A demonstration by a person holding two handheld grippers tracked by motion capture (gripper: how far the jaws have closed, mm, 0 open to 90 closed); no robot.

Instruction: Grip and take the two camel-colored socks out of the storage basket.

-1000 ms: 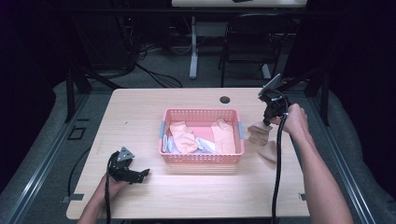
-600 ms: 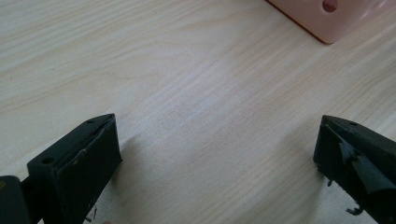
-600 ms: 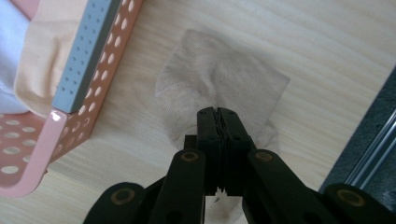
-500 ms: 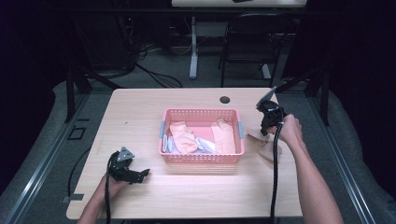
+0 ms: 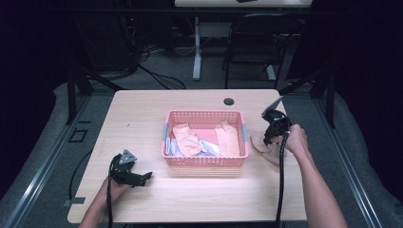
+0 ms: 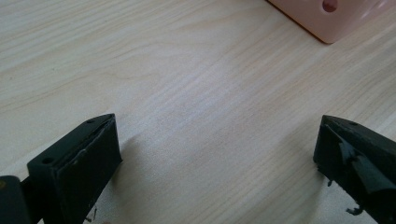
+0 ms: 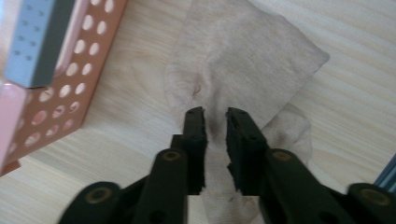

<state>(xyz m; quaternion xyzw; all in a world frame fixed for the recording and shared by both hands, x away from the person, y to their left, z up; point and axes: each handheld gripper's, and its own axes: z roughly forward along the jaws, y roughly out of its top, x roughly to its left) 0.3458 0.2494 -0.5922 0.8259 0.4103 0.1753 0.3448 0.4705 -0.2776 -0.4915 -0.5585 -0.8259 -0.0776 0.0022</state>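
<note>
A pink perforated basket [image 5: 204, 114] stands mid-table and holds an orange sock [image 5: 185, 138], a peach sock [image 5: 228, 137] and a pale cloth [image 5: 209, 148]. To its right a beige sock [image 5: 260, 142] lies flat on the wood. My right gripper [image 5: 270, 138] hangs low over that sock. In the right gripper view the beige sock [image 7: 243, 60] lies under the right gripper [image 7: 215, 114], whose jaws have just been opening to a narrow gap with nothing pinched. The basket's wall [image 7: 60, 84] runs along the left. My left gripper [image 5: 145, 177] rests near the front left, and the left gripper [image 6: 217, 135] stands wide open over bare wood.
A black round grommet [image 5: 229, 101] sits in the table's far edge. The basket's corner [image 6: 327, 18] shows at the top right of the left gripper view. A chair [image 5: 256, 42] and desk legs stand beyond the table. The table's right edge lies close behind the beige sock.
My right gripper has come down from above the table's right side to just over the beige sock. The left gripper has stayed where it was.
</note>
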